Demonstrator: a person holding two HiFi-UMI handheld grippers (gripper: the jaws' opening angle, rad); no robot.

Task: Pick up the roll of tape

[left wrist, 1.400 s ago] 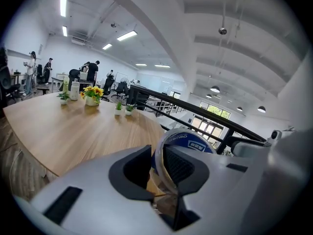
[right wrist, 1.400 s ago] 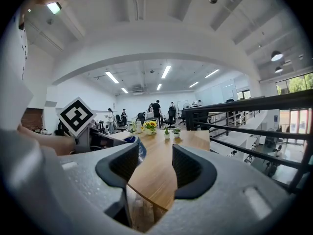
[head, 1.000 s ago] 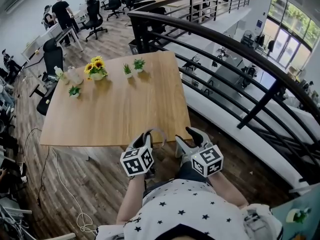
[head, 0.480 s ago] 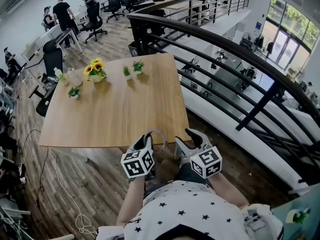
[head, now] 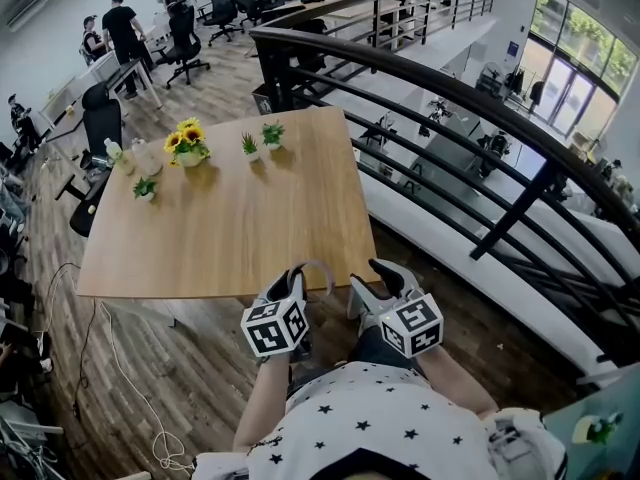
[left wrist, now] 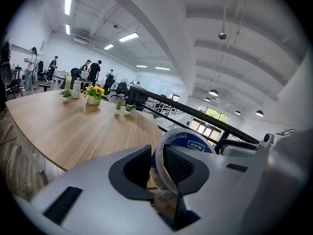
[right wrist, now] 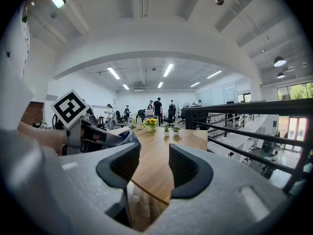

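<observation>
1. At the near edge of the wooden table (head: 230, 218), on the left side of the head view, the left gripper (head: 296, 286) points forward and slightly down. Its jaws are drawn in to a narrow gap and clamp the roll of tape (left wrist: 193, 142).
2. Between those jaws sits only the wall of the roll. One jaw lies against the clear outer band, and the other reaches into the core, where the blue printed inner face shows behind it.
3. Straight ahead of this claw, the roll stands on edge and rises above the fingertips. The axis of its hole runs sideways, along the line on which the jaws close, so the grip bites through the thickness of the ring.
4. Over the table's near edge is where the roll hangs in the head view. It looks clear of the wood, but contact underneath cannot be ruled out.
5. Just to the right, the right gripper (right wrist: 150, 156) is close beside the left one. Its jaws are spread wide, have just been closing a little, and have nothing between them; only the table top shows through the gap.
6. Judged from this, the left hand alone has the roll, and the pick-up needs only a straight rise. A pinch on one thin wall could let the ring swing about the pads.
</observation>
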